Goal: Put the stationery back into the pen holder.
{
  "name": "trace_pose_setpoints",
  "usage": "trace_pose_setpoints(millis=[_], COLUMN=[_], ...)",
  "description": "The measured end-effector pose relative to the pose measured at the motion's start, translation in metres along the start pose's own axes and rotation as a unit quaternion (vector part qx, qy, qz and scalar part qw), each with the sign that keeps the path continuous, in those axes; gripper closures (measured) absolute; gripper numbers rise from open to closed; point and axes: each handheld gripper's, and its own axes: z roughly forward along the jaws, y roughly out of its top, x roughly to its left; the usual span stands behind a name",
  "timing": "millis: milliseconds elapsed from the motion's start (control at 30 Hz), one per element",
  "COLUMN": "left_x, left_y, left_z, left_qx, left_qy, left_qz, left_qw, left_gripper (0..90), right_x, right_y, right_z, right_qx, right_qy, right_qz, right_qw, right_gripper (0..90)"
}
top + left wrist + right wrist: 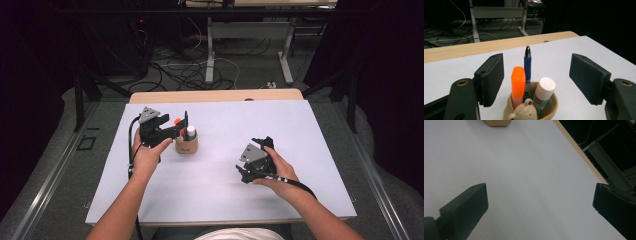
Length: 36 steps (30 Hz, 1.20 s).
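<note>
A tan cup (549, 106) with a small bear figure (524, 111) on its rim stands left of the table's middle. It holds an orange highlighter (518, 81), a blue pen (527, 67) and a white-capped glue stick (544, 90), all upright. My left gripper (537, 62) is open just behind the cup (186, 144); its jaws flank the pen's top without touching it. In the high view the left gripper (172, 127) sits at the cup's left. My right gripper (247, 160) hovers low over bare table at the right, open and holding nothing (540, 202).
The white table top (225, 190) has a wooden strip (215, 96) along its far edge. Beyond it are desk legs (210, 55) and loose cables (175, 70) on the floor. The cup's base (496, 122) shows at the top of the right gripper view.
</note>
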Motion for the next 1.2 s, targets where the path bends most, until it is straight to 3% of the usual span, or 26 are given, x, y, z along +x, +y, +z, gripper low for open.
trace_pose_setpoints(millis=[267,400,600,767,967,1067,1200], left_x=[0.008,0.013,0.020,0.025,0.033,0.039,0.045], left_y=[-0.003,-0.006,-0.014,-0.019,-0.026,-0.031,-0.036], left_z=[-0.014,-0.020,-0.027,-0.031,-0.035,-0.037,-0.038], left_qx=[-0.003,-0.007,-0.001,0.005,0.005,0.006,0.010], left_qy=[0.005,0.015,0.023,0.034,0.051,0.053,0.061], left_qz=[0.002,-0.006,-0.036,-0.046,-0.057,-0.069,-0.074], left_qw=[1.0000,0.9998,0.9991,0.9984,0.9971,0.9962,0.9953], left_gripper=[26.0,26.2,25.4,20.7,14.4,10.1,5.1], right_x=[-0.019,-0.029,-0.047,-0.060,-0.073,-0.078,-0.084], right_y=[-0.007,-0.011,-0.022,-0.034,-0.047,-0.054,-0.063], right_z=[-0.005,-0.007,-0.009,-0.011,-0.011,-0.011,-0.010], right_qx=[-0.007,-0.011,-0.021,-0.030,-0.026,-0.027,-0.022], right_qy=[-0.012,-0.012,-0.009,-0.003,-0.021,-0.027,-0.036], right_qz=[0.069,0.116,0.189,0.258,0.298,0.321,0.334], right_qw=[0.9975,0.9932,0.9816,0.9657,0.9540,0.9464,0.9415], right_gripper=[0.0,0.0,0.0,0.0,0.0,0.0,0.0])
